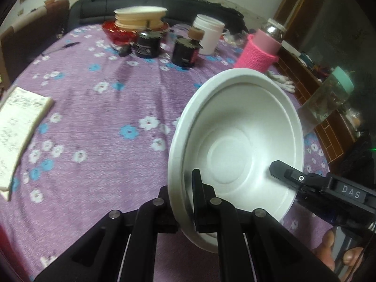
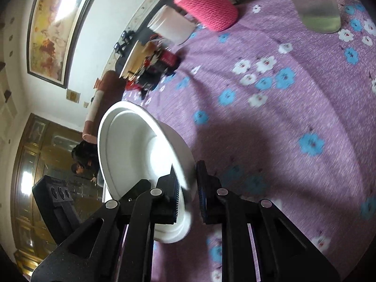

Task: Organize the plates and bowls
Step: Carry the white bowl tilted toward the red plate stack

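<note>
A white bowl hangs tilted above the purple flowered tablecloth. My left gripper is shut on its near-left rim, with one finger inside the bowl and one outside. My right gripper reaches in from the right, and one of its fingers lies inside the bowl. In the right wrist view my right gripper is shut on the wall of the white bowl. At the far end of the table, a stack of cream bowls sits in a red bowl.
Two black jars, a white tub and a bottle in a pink knitted sleeve stand beyond the bowl. An open notebook lies at the left edge. A glass jar with a teal lid stands at the right.
</note>
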The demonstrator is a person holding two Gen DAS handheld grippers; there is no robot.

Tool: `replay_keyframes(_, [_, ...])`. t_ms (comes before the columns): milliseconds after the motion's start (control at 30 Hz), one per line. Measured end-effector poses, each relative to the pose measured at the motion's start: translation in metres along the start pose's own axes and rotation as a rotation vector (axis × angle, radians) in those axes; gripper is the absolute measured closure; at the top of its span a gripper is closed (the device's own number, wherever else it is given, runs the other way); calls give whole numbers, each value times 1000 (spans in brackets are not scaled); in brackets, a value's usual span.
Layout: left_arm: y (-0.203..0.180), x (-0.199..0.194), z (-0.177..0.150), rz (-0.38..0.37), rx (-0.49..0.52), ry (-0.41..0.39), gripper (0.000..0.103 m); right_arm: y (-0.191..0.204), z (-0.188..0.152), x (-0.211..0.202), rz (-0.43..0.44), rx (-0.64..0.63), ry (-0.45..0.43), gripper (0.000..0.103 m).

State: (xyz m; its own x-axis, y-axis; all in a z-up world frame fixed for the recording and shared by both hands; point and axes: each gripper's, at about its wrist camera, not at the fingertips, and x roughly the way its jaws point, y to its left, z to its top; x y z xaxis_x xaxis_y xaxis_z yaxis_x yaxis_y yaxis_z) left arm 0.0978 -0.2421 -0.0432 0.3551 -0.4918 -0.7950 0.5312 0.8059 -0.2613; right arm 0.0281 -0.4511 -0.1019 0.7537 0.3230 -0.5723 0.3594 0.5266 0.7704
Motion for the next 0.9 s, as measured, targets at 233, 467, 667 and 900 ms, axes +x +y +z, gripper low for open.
replay_keyframes(233, [9,-26,-17,22,-3,-35,96,18,-21,-9,23,-30,-6,88])
replay_keyframes(467, [13,-45,-29,45,2,-63,96,28,-36,-16,39,-45,-3,88])
replay_keyframes(667, [12,-60,-37,52,9,-86,96,35,-46,-26,50,-59,-12,88])
replay_keyframes(900, [11,-74,-44,54,12,-109,95,43,-54,-35,64,-71,-21,88])
